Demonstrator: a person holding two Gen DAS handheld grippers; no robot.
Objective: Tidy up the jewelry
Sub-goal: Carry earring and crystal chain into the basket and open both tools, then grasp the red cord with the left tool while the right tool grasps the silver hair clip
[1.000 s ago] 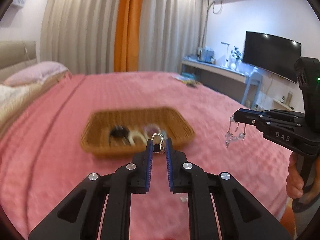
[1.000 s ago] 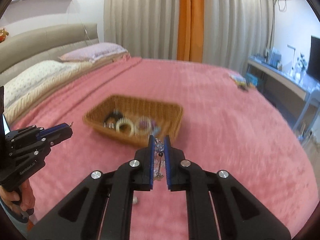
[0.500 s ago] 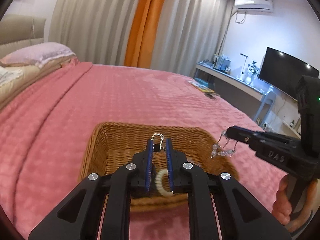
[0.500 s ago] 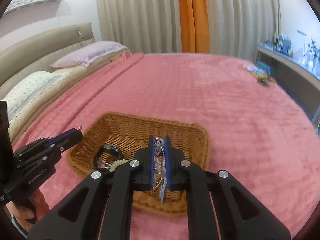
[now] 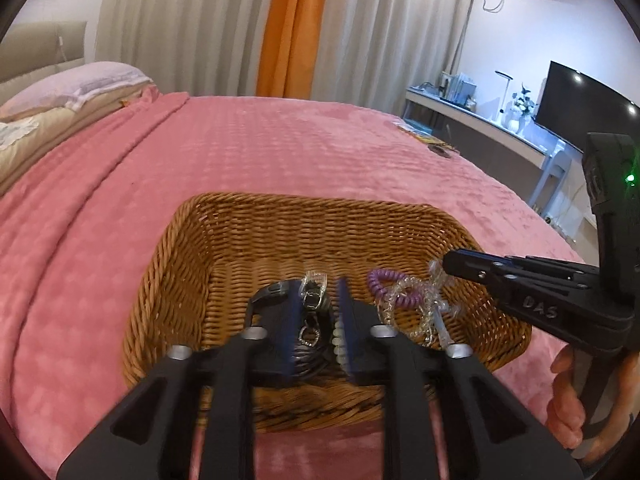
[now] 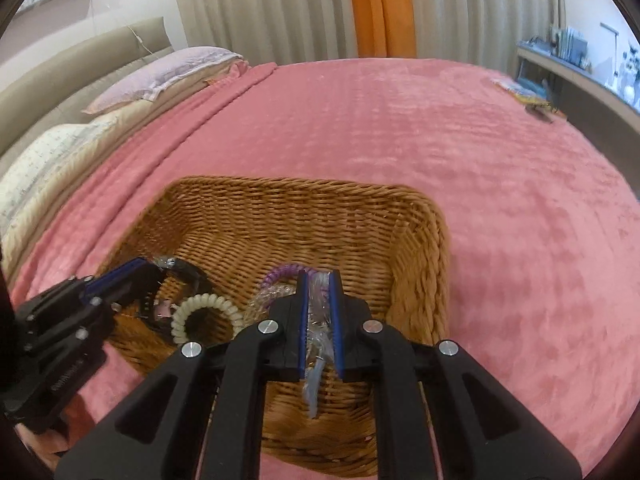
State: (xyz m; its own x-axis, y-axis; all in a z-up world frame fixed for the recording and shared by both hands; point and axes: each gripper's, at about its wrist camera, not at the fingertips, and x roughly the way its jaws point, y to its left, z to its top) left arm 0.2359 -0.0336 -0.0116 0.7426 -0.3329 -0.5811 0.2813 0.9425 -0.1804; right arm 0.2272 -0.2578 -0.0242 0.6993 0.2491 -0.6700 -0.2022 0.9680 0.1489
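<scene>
Both claws hang over the brown woven wicker basket [image 5: 224, 240] on the pink bed cover [image 5: 280, 148]. The left claw [image 5: 316, 312] has just been opening; the small silver chain clasp [image 5: 314, 300] sits loose between its parted pads. The right claw [image 6: 319, 300] pinches a clear beaded bracelet [image 6: 316, 320] tight, above a purple coil hair tie [image 5: 390, 280] and a cream one [image 6: 200, 312].
</scene>
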